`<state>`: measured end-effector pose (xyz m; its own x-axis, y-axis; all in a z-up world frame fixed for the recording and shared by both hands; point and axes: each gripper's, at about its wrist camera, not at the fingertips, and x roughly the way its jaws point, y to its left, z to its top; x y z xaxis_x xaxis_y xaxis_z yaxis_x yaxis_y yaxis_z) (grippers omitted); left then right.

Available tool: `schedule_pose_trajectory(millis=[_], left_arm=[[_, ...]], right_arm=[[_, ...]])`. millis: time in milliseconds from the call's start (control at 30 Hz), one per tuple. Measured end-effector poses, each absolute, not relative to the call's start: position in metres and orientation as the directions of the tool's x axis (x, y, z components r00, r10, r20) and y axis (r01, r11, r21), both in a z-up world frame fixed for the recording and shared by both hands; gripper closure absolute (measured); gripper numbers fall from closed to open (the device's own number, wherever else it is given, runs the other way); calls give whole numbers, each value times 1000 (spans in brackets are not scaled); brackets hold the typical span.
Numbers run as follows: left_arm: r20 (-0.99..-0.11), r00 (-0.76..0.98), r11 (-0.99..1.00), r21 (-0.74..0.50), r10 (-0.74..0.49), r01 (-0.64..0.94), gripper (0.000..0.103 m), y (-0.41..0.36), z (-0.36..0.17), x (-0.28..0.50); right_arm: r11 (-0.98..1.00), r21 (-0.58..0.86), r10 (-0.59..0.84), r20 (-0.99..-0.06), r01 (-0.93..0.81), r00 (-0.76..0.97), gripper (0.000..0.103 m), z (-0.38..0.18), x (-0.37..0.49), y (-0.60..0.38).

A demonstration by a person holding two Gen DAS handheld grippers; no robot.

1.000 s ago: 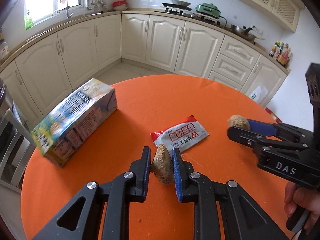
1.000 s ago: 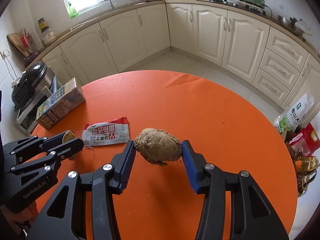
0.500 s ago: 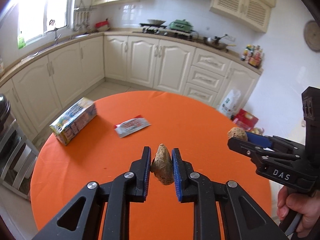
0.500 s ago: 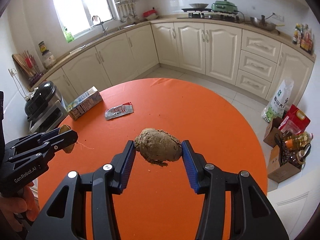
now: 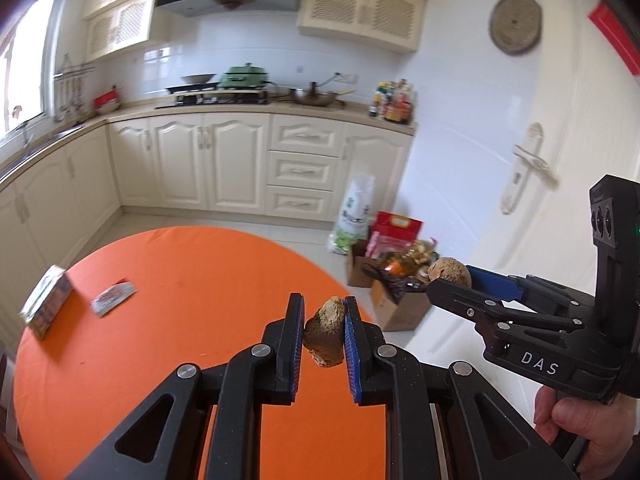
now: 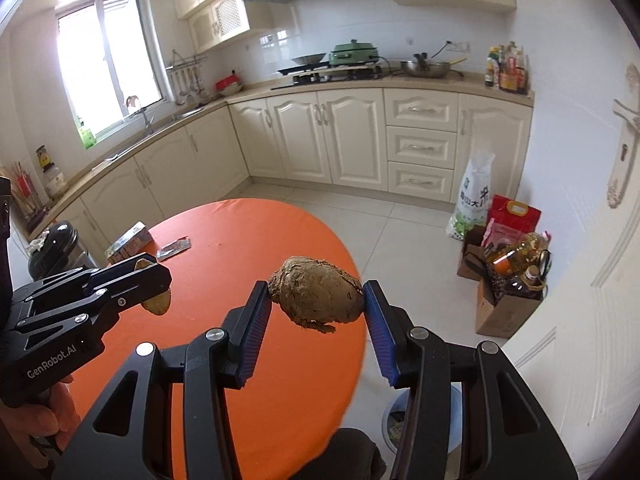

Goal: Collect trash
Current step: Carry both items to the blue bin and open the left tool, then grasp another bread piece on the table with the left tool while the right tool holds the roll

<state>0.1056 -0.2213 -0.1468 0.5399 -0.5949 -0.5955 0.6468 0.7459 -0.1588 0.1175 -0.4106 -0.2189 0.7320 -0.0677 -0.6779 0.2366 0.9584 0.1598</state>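
Both claws carry scraps clear of the orange worktop (image 6: pixel 248 240), likely bound for the bin (image 6: pixel 456 404) glimpsed below its edge. The left claw (image 5: pixel 323 334) is clenched on a small brown chunk (image 5: pixel 325 336); the right claw (image 6: pixel 316 300) grasps a larger muddy root (image 6: pixel 316 296). A wrapper (image 5: pixel 113 298) and carton (image 5: pixel 46 306) remain on the worktop.
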Motion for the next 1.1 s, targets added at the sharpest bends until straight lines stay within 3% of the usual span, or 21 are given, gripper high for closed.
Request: schedule_pose_trajectory(millis=[200, 433, 633, 933, 1100], left_arm=[[-605, 455, 663, -168, -653, 729, 89, -267, -149, 92], [-677, 342, 602, -187, -651, 776, 89, -319, -179, 107], [-697, 368, 626, -149, -616, 765, 89, -335, -180, 130], [-733, 425, 718, -122, -531, 686, 84, -336, -203, 159], [-741, 439, 747, -125, -508, 654, 56, -322, -211, 156]], right_arm=[[917, 169, -155, -683, 361, 714, 55, -223, 70, -463], [850, 185, -207, -744, 494, 636, 55, -269, 36, -523], [800, 227, -175, -797, 556, 578, 55, -311, 18, -556], [810, 237, -141, -809, 536, 571, 55, -328, 28, -548], [819, 241, -127, -808, 520, 575, 55, -332, 34, -546]])
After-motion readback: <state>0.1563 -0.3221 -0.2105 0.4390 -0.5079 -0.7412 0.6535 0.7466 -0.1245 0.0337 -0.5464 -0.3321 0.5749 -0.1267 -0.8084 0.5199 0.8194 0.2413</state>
